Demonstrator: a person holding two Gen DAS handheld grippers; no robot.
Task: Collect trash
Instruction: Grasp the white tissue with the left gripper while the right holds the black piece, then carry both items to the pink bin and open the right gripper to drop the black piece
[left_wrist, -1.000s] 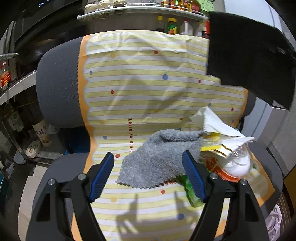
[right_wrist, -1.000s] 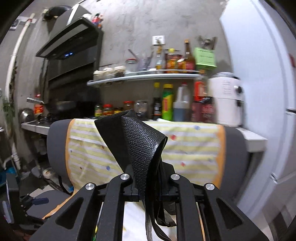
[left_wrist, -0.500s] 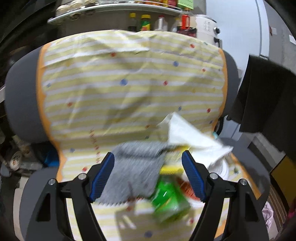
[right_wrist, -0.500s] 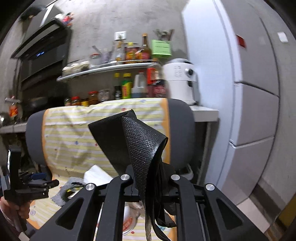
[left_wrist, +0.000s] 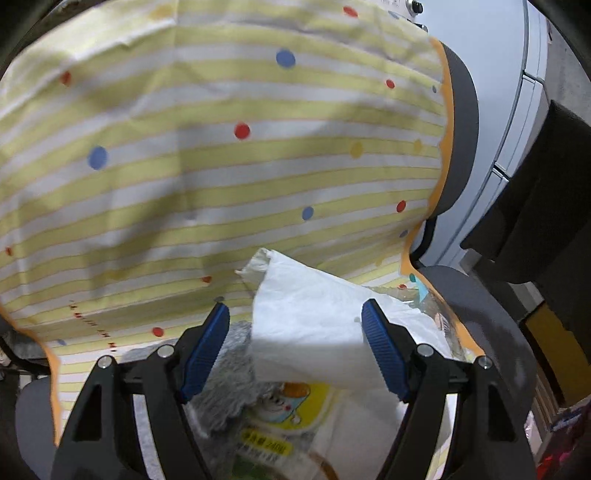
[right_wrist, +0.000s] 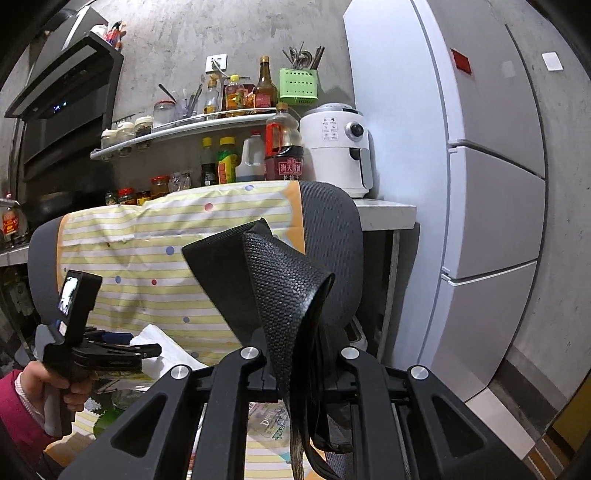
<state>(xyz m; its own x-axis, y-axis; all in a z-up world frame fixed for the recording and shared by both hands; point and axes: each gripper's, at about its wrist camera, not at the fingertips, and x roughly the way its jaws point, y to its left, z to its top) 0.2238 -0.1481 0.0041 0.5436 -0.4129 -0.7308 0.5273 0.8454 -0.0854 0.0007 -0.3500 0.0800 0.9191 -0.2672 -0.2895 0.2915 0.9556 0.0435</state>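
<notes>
A heap of trash lies on a chair seat under a yellow striped cover. A white paper tissue sticks up on top, with a grey cloth to its left and a yellow wrapper below. My left gripper is open, its blue pads either side of the tissue. It also shows in the right wrist view. My right gripper is shut on a black bag, held up to the right of the chair; the bag also shows in the left wrist view.
The grey chair back stands behind the heap. A kitchen counter with a white appliance and shelves of bottles is behind it. A tall grey fridge is to the right.
My left gripper has moved forward and to the right, from over the grey cloth to around the white tissue. My right gripper has swung right with the black bag.
</notes>
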